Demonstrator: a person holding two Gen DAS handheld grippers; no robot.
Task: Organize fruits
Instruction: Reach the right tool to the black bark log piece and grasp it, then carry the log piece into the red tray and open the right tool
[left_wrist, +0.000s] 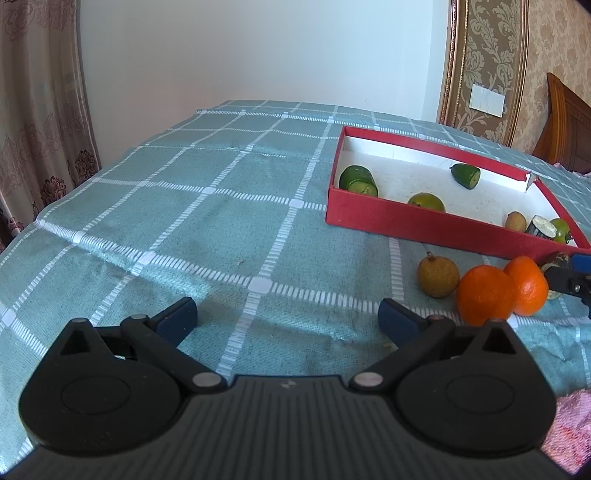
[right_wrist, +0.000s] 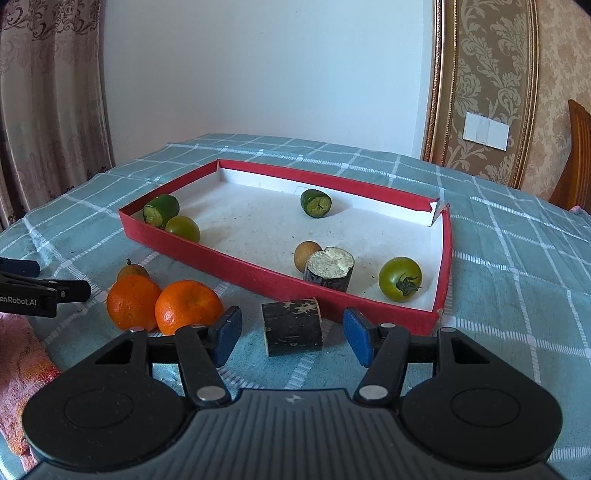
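Observation:
A red box (right_wrist: 236, 264) with a white floor holds two green cucumber pieces (right_wrist: 161, 210) (right_wrist: 316, 203), two green tomatoes (right_wrist: 400, 278) (right_wrist: 183, 228), a brown longan (right_wrist: 306, 254) and a dark sugarcane stub (right_wrist: 328, 269). On the cloth in front lie two oranges (right_wrist: 188, 304) (right_wrist: 133, 301), a longan (right_wrist: 132, 271) and a second dark sugarcane stub (right_wrist: 292, 326). My right gripper (right_wrist: 291, 336) is open, its blue pads either side of that stub, not touching. My left gripper (left_wrist: 288, 317) is open and empty over bare cloth, left of the oranges (left_wrist: 485, 293) and longan (left_wrist: 437, 277).
The red box (left_wrist: 424, 221) sits on a teal checked tablecloth (left_wrist: 184, 221) that drops off at the left and far edges. A pink cloth (right_wrist: 18, 365) lies at the near left. The right gripper's tip (left_wrist: 576, 280) shows beside the oranges in the left wrist view.

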